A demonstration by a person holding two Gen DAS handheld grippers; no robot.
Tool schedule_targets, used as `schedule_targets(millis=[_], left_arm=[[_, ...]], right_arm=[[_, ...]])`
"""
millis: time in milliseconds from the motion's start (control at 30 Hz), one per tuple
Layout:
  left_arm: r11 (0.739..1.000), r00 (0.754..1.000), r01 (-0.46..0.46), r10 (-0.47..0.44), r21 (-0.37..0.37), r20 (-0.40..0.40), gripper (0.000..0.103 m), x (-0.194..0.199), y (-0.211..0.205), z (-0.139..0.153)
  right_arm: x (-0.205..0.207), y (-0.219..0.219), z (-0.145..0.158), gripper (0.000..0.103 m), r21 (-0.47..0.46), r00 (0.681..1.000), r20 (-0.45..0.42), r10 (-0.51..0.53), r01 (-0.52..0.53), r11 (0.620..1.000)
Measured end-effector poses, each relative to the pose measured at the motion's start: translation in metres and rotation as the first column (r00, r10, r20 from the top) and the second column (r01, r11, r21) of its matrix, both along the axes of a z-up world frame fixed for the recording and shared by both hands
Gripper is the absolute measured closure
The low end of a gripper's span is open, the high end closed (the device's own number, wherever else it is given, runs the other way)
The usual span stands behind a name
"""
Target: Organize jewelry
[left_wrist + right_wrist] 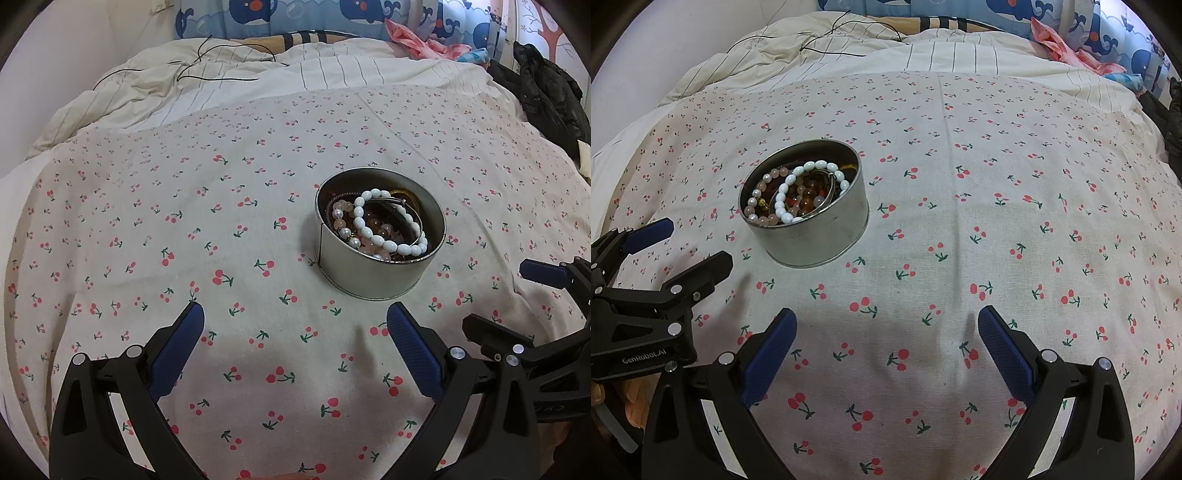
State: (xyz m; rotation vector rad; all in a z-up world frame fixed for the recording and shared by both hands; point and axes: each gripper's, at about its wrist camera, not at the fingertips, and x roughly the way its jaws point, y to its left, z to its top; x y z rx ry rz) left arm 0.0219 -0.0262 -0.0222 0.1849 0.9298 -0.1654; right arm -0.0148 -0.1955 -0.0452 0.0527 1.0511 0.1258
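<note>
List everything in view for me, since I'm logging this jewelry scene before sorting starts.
round metal tin: one, silver, on the cherry sheet, holding the jewelry
white bead bracelet: one, white, top of the pile in the tin
pink bead bracelet: one, pale pink, in the tin
cherry-print sheet: one, cream with red cherries, over the bed
striped duvet: one, cream, behind
black cable: one, on the duvet
left hand-held gripper: open, empty
right hand-held gripper: open, empty

Soft even indoor light, faint shadows on the cloth point(258, 229), sharp focus, strong fisheye edge bending.
</note>
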Motion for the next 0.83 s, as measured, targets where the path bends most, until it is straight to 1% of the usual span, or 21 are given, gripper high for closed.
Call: schedule_targets(millis=[67,133,167,200,233,333,367,467,633,833], left_arm=[[1.0,1.0,0.002,-0.002,-0.019,-0.018,0.008,0.002,0.001,-0.002],[0.998,1.0,-0.003,0.001,-0.064,-0.03,0.008,0.004,0.005,-0.003],[0.996,1.0,-0.007,0.005,-0.093,-0.024,0.008,0.003,0.008,-0.002],[0.99,1.0,-0.007,0.007,-0.14,0.001,0.008,0.001,0.014,0.001],[0.988,1.0,0.0,0.003,-0.157,0.014,0.008,-0.001,0.014,0.003],[0.994,0.999,0.016,-0.011,-0.109,0.045,0.008,-0.004,0.01,0.007],[0.995,0.999,0.021,-0.017,-0.101,0.042,0.008,-0.004,0.009,0.006],[0.994,0.999,0.036,-0.037,-0.105,-0.011,0.008,-0.001,0.007,0.0],[0.999,0.999,0.026,-0.025,-0.045,0.02,0.008,-0.002,0.003,0.002],[0.999,1.0,0.024,-0.024,-0.049,0.007,0.008,-0.001,0.004,0.002]], right_arm=[[0.0,0.0,0.0,0.009,0.001,1.0,0.0,-0.001,0.001,1.0],[0.0,-0.002,0.0,0.008,0.007,1.0,0.002,-0.006,0.006,1.0],[-0.001,-0.003,0.0,0.008,0.007,1.0,0.003,-0.01,0.01,1.0],[0.0,-0.003,0.0,0.008,0.004,1.0,0.003,-0.012,0.012,1.0],[0.0,-0.004,0.0,0.008,0.0,1.0,0.006,-0.014,0.014,1.0],[0.001,-0.008,0.002,0.008,0.006,0.999,0.014,-0.033,0.033,0.999],[0.002,-0.009,0.003,0.008,0.008,0.999,0.015,-0.036,0.036,0.999],[0.003,-0.011,0.002,0.008,0.007,0.999,0.011,-0.041,0.041,0.999],[0.003,-0.009,0.001,0.008,0.003,0.999,0.005,-0.032,0.032,0.999],[0.004,-0.01,0.001,0.008,0.005,0.999,0.001,-0.032,0.032,0.999]])
